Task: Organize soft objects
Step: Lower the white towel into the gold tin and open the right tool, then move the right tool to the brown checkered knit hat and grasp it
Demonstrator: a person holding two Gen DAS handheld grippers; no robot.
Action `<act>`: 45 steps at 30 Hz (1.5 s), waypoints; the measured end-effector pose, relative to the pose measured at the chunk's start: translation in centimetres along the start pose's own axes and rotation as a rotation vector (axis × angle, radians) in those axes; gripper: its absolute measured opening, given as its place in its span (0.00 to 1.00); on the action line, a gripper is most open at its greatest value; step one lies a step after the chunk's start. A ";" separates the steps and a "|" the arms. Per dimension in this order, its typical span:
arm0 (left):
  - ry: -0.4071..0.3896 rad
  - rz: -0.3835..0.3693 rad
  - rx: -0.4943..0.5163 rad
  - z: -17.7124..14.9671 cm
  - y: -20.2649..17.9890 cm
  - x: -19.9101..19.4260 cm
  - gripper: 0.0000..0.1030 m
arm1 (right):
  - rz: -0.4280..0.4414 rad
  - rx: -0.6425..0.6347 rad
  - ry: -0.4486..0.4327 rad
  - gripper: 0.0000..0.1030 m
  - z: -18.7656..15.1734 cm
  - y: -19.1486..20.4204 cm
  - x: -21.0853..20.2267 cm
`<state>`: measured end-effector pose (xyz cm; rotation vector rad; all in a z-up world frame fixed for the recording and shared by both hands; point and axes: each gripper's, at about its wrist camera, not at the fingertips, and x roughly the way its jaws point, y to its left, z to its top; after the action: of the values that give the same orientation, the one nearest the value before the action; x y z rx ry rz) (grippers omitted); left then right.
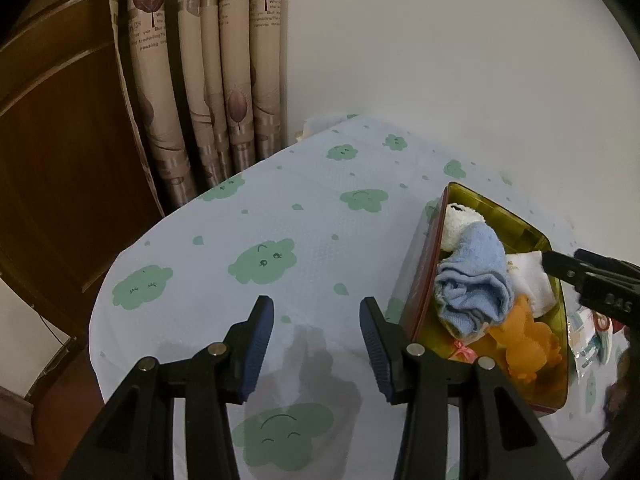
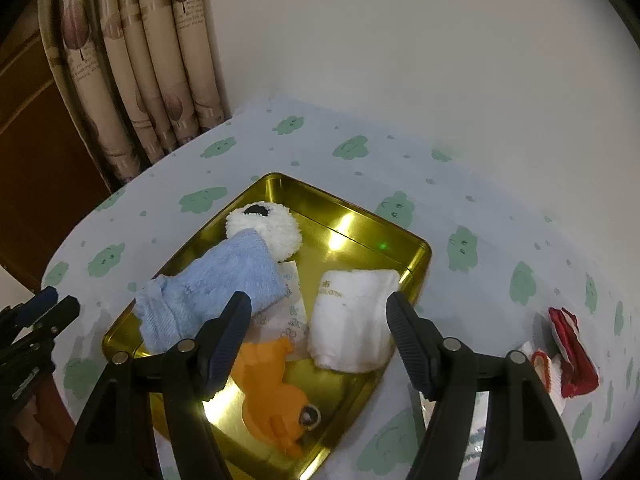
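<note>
A gold tin tray [image 2: 360,216] sits on the cloud-print tablecloth [image 2: 460,184]. In it lie a white fluffy plush [image 2: 268,228], a blue towel [image 2: 216,284], a folded white cloth [image 2: 352,320] and an orange soft toy [image 2: 268,384]. My right gripper [image 2: 318,298] hovers open over the tray. The white cloth rests below its right finger, and neither pad touches it. My left gripper [image 1: 317,304] stands open over bare tablecloth, left of the tray [image 1: 500,208], with nothing between its fingers. The blue towel [image 1: 472,280] hangs over the tray's near side.
A red and white fabric item [image 2: 572,352] lies on the table right of the tray. A printed packet [image 1: 588,340] lies beyond the tray. Patterned curtains [image 1: 224,80] and a wooden door [image 1: 60,140] stand past the table's rounded left edge. A white wall backs the table.
</note>
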<state>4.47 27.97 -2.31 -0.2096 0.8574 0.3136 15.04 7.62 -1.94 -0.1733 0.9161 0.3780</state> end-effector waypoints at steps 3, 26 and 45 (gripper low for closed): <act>0.001 0.004 0.003 0.0 -0.1 0.0 0.44 | 0.002 0.004 -0.016 0.65 -0.7 -0.8 -1.4; -0.007 0.022 0.041 -0.2 -0.8 -0.3 0.44 | -0.275 0.245 0.079 0.73 -16.1 -20.7 -9.9; -0.011 0.045 0.092 -0.8 -2.3 -0.1 0.44 | -0.220 0.373 0.102 0.74 -21.7 -23.0 -6.7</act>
<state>4.70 25.56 -2.64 -0.1029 0.8646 0.3166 4.34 -21.80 -9.94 0.0502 1.0400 -0.0095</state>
